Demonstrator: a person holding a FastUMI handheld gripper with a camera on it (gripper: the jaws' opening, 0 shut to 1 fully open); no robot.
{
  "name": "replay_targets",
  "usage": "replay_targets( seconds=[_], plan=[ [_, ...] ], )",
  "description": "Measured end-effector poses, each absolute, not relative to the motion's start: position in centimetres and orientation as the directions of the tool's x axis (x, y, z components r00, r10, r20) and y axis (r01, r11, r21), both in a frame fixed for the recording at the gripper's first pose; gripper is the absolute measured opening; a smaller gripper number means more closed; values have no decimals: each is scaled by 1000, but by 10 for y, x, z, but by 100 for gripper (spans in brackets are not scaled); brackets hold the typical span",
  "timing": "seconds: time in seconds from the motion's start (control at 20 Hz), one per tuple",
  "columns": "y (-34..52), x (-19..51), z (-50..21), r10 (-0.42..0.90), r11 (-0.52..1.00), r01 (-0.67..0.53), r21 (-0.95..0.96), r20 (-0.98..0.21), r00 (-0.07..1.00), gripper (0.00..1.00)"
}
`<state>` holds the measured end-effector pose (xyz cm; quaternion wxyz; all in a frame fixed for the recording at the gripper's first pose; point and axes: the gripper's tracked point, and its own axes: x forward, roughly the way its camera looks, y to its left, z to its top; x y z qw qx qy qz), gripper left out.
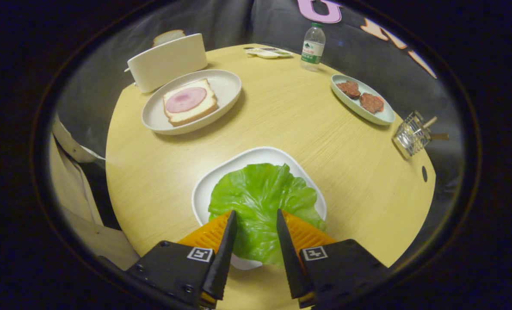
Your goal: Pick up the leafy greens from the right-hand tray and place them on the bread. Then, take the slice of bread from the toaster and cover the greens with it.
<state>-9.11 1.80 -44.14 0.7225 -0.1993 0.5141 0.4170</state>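
Bench [290, 129]: round, pale wood grain, dark hole near its right rim.
Water bottle [313, 46]: clear plastic, green cap, upright at the far side of the bench.
Oval dish [383, 117]: pale, right of the bottle, holding two brown patties [361, 96] side by side.
Wire basket [411, 136]: at the bench's right rim, wooden handles sticking out.
Small flat tray [268, 52]: far rim, just left of the bottle; contents unclear.

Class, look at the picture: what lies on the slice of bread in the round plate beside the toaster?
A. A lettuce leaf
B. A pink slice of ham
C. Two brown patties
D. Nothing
B: a pink round slice of ham lies on the bread, while the lettuce leaf is on its own tray between the open gripper's fingers.
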Motion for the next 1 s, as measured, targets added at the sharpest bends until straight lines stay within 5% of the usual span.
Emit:
replay_targets(
  seconds=[0.05, 0.2, 0.65, 1.0],
  plan=[
    [20, -90, -441, 393, 575, -808, 125, -909, 139, 61],
    [23, -86, -442, 385, 568, -819, 81, -906, 177, 15],
    [20, -81, -433, 387, 604, -794, 74, -897, 211, 3],
    [38, -69, -397, 454, 611, -787, 85, -852, 260, 4]
  ],
)
